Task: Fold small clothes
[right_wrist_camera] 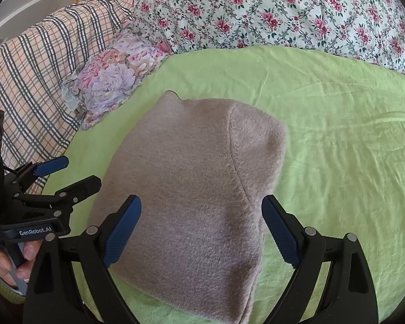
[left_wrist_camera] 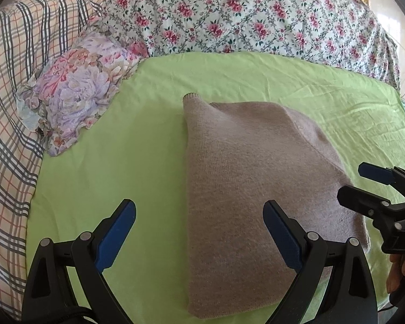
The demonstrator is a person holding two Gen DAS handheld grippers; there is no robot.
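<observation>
Hovering wide apart and empty, left gripper [left_wrist_camera: 199, 232] and right gripper [right_wrist_camera: 201, 229] looked mid-fold over the beige knit garment [right_wrist_camera: 191, 183], needing an edge grab next.

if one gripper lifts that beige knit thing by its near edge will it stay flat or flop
The beige knit garment will probably flop: it is soft, fuzzy fabric lying folded in layers on the green sheet, so the layers may fall open. It looks light. Its nap should grip the ribbed pads rather than slip.

A bed under a light green sheet [left_wrist_camera: 121, 162] carries the folded taupe knit garment [left_wrist_camera: 243, 189] — lying flat mid-sheet — with a floral pillow [left_wrist_camera: 75, 94], a flowered quilt [left_wrist_camera: 243, 13] and probably a plaid blanket [left_wrist_camera: 13, 81] along its edges.
</observation>
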